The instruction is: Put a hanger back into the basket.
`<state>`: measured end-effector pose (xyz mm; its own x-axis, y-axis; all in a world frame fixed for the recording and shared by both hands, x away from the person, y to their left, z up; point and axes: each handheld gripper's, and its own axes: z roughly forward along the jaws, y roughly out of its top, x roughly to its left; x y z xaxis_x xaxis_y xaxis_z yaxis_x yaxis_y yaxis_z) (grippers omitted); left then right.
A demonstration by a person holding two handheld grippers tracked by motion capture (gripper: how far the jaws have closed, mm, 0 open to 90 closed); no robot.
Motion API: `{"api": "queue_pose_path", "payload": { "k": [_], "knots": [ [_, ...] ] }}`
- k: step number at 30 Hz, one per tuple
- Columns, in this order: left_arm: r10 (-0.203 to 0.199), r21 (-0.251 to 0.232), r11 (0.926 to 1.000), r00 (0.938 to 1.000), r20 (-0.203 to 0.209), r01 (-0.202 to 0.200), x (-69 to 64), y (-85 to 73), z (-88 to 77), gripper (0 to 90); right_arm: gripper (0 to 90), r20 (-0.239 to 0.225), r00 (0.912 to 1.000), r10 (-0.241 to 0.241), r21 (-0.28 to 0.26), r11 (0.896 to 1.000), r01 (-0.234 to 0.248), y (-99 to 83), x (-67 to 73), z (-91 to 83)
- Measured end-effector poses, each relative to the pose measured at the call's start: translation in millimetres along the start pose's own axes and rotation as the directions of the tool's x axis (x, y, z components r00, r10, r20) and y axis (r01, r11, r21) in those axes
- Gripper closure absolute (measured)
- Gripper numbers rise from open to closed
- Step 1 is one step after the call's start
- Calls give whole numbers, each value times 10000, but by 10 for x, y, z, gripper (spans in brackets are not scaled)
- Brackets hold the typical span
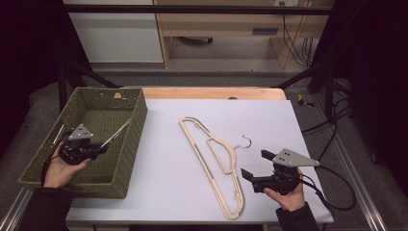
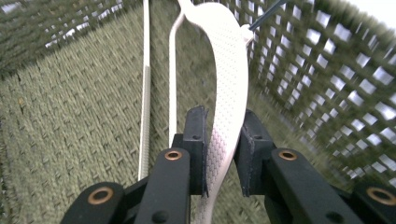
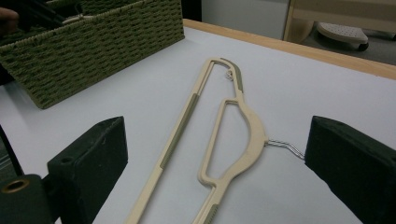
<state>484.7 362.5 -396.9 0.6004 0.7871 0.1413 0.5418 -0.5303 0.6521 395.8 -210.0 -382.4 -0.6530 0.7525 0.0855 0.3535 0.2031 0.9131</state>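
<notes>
We have the left claw point(image 2: 219, 140) down in the green woven basket point(image 1: 132, 139), jaws loosely around 1 cream hanger point(image 2: 226, 79); ease them fully apart so it settles flat. Right claw point(image 1: 254, 168) waits wide open, empty, beside the 2nd hanger point(image 1: 211, 161) on the white surface point(image 1: 163, 163).

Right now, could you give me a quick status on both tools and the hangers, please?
Left tool inside basket, white hanger between its jaws. Right tool open beside beige hanger on table. Nothing in the way.

Your table — basket point(image 1: 126, 144) left, hanger point(image 1: 211, 159) right.
A second hanger point(image 2: 229, 84) sits in the basket — your left gripper point(image 1: 98, 150) there.
</notes>
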Motion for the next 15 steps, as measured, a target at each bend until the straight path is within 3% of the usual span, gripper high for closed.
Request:
{"api": "queue_pose_path", "payload": {
  "k": [4,15],
  "knots": [
    [-95,109,9999,9999,73,94,6,4,15,746,65,1,10000,-26,4,10000,26,-2,1,9],
    [176,735,9971,9995,274,-196,-15,14,70,702,65,-72,9999,-102,114,9999,103,-19,13,35]
  ]
}}
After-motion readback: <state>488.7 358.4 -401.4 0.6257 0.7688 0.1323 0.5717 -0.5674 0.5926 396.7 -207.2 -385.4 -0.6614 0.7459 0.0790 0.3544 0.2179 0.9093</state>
